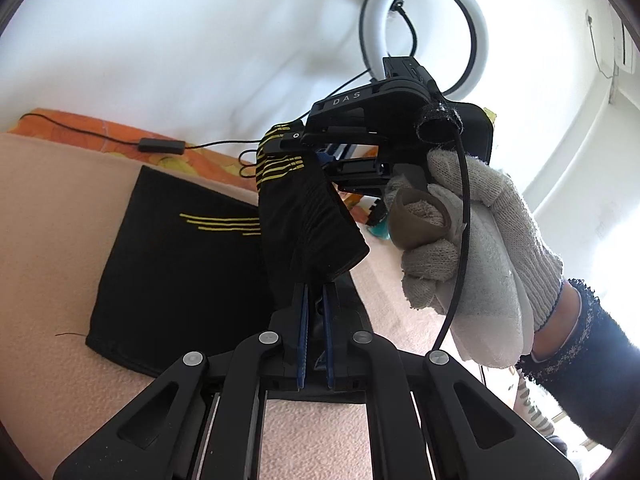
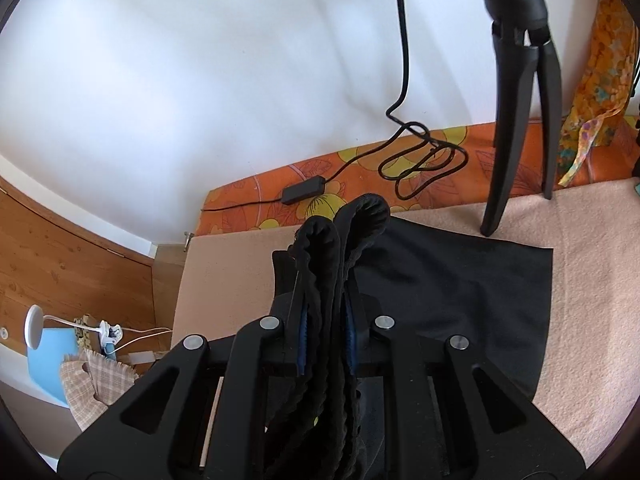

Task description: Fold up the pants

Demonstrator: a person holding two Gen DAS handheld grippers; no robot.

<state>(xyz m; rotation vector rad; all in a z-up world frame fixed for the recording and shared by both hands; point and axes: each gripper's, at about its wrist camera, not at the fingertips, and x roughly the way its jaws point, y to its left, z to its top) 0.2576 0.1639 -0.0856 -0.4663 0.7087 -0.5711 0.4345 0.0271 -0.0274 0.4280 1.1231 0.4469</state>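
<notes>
Across a pale pink, nubbly blanket [image 2: 592,264] the black pants [image 2: 460,280] are spread, one portion lying flat while the ribbed, elasticated waistband [image 2: 356,216] is lifted off the surface. Thin yellow stripes [image 1: 224,222] are seen stitched on the flat panel, and more of them on the raised fold. The fabric is matte and soft, with a gathered, corded edge at the band. The left gripper [image 1: 314,292] is seen with its jaws drawn narrow, a bunch of black cloth pinched between the blue pads. The right gripper [image 2: 324,312] is likewise clamped on the waistband, which is doubled into two thick rolls between its pads. The right gripper's handle is gripped by a hand in a white knitted glove [image 1: 488,240]. Behind, an orange floral sheet [image 2: 280,196], a coiled black cable [image 2: 424,168] and a ring light [image 1: 426,28] on black tripod legs [image 2: 520,120] are visible.
</notes>
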